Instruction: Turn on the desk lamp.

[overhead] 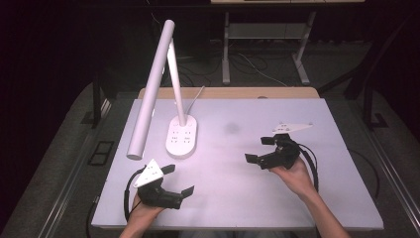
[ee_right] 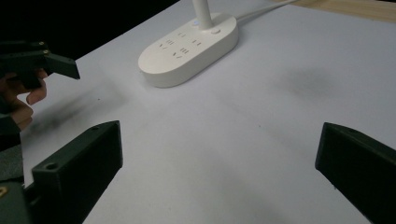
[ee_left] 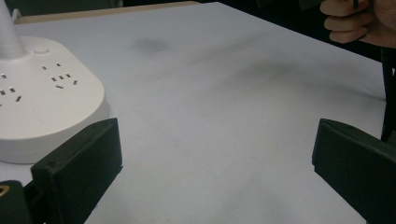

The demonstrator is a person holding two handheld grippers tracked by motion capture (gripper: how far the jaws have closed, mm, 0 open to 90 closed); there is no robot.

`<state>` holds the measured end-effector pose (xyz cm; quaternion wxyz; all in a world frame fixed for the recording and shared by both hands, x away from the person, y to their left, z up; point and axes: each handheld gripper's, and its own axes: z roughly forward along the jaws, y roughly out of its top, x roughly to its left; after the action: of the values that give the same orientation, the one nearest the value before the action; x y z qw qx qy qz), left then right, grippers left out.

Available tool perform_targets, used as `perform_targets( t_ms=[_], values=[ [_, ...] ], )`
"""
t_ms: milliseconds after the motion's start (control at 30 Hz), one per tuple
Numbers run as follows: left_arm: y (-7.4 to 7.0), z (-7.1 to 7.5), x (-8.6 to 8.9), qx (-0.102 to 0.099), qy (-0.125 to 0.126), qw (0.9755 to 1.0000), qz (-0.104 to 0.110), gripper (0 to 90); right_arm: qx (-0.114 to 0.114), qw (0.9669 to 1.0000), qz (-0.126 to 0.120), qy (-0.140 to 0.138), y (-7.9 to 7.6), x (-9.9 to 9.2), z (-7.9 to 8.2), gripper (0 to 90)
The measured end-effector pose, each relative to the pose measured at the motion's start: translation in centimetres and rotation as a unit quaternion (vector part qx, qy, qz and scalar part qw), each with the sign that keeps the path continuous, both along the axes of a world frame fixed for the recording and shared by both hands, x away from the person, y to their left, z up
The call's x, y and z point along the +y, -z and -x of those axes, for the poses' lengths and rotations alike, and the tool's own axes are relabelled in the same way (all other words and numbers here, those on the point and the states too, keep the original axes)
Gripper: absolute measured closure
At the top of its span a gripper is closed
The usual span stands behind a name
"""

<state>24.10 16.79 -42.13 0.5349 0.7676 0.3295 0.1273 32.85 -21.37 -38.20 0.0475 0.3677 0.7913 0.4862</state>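
Note:
A white desk lamp stands on an oval white base with sockets at the left middle of the white table. My left gripper is held low near the front left, open, with nothing between its jaws. My right gripper hovers at the right middle, open and empty too. In the left gripper view the lamp base lies just beyond the left jaw. In the right gripper view the base sits farther off across bare table.
The lamp's long arm slants over the table's left part, and its cord runs off the back edge. A faint dark smudge marks the table's middle. A desk frame stands on the floor behind.

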Motion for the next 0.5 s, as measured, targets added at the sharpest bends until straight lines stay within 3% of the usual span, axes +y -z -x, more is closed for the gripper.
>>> perform_targets(
  t_ms=[233, 500],
  values=[
    [0.0, 0.0, 0.0, 0.0, -0.001, 1.0, -0.001, 0.6, 0.005, 0.9999, 0.003, 0.015, 0.8, -2.1, 1.7, 0.3],
    [0.0, 0.0, -0.1, 0.0, 0.001, 1.0, -0.006, 0.6, 0.008, 0.999, 0.007, 0.044, 2.3, -5.2, 4.8, 0.3]
  ],
)
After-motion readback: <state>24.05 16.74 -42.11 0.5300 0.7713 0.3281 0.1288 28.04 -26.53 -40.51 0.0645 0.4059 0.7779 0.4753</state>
